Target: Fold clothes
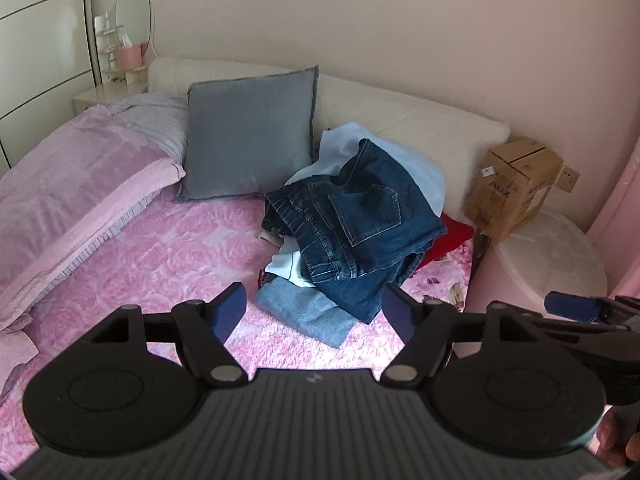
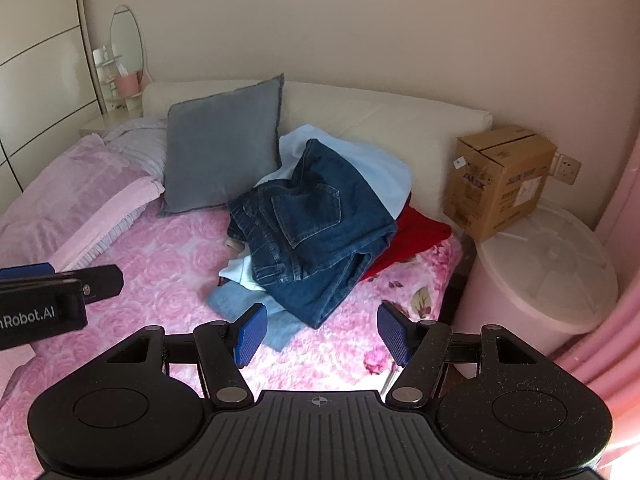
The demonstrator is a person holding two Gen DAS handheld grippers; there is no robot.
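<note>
The left gripper (image 1: 313, 314) hangs above the pink rose-patterned bedspread (image 1: 168, 256), aimed at the heap of clothes, its blue-padded fingers (image 1: 229, 312) spread wide with nothing between them. The right gripper (image 2: 319, 333) is level beside it, also above the bedspread, fingers (image 2: 250, 334) equally wide apart and empty. A bit of a hand (image 1: 618, 440) shows under the left gripper's body.

The dark blue denim jeans (image 1: 360, 216) lie crumpled on top of the heap, back pocket up, beyond both sets of fingertips and not touched by them. Under the jeans sit a pale blue garment (image 1: 404, 160), a red garment (image 1: 452, 240) on the far side, and a light blue denim piece (image 1: 308, 312) at the near edge, nearest the fingers. A grey square cushion (image 1: 252, 140) leans left of the jeans; a brown cardboard box (image 1: 516, 184) stands to their right, off the bed.
</note>
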